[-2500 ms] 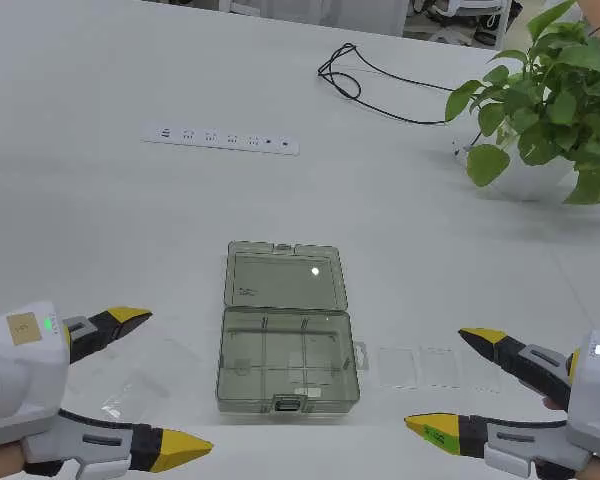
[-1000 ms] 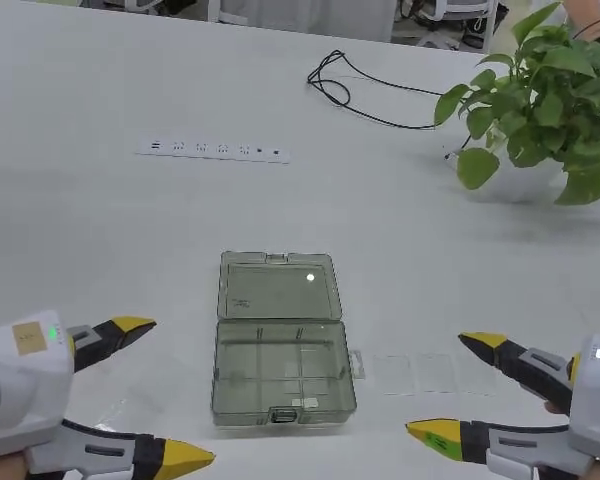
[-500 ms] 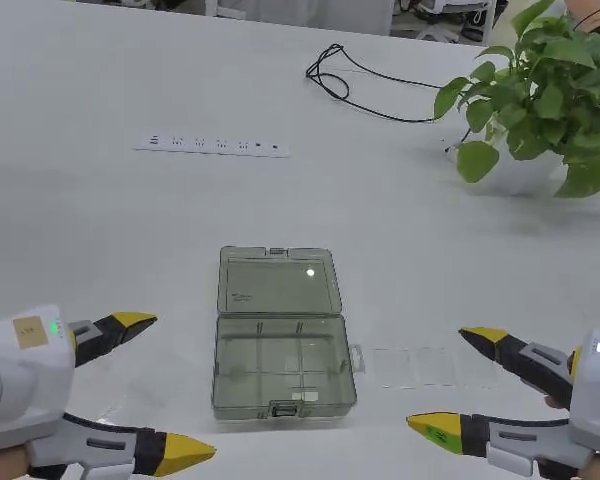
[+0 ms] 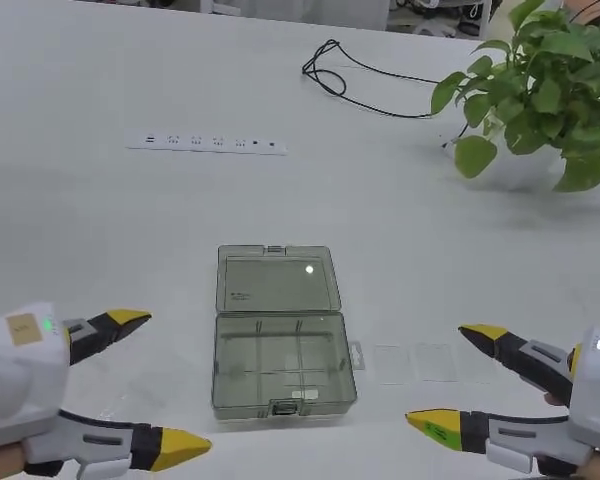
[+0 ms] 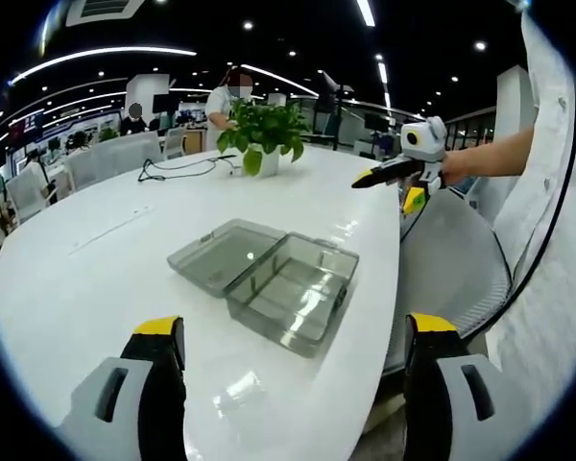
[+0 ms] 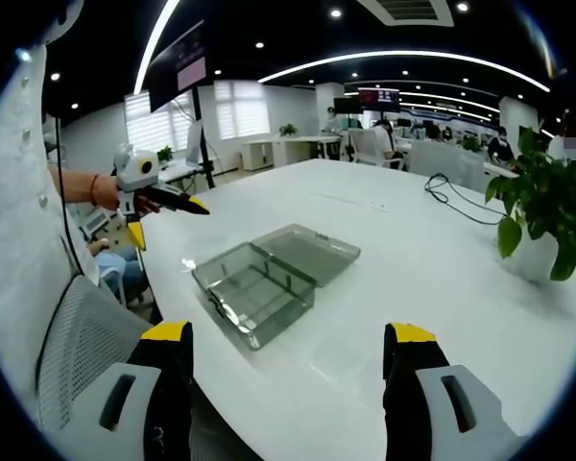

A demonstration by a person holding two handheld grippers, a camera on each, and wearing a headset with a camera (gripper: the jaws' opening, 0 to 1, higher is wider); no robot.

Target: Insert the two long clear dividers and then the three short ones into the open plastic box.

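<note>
smoky grey plastic box (image 4: 221, 372) sits open on white table (image 4: 100, 230), lid flat behind it. we hold left gripper (image 4: 175, 378) left of box and right gripper (image 4: 437, 374) right of box, both jaws spread wide, pinching nothing. short clear dividers (image 4: 412, 363) lie flat in row just right of box. power strip (image 4: 205, 143), cable (image 4: 352, 82), potted plant (image 4: 540, 80) well beyond box.

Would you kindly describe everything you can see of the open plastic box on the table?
The plastic box is smoky grey, see-through and rectangular, resting open on the white table. Its lid lies flat behind the base, joined along the far edge; a latch sits on the near wall. Faint ribs line the base.
</note>
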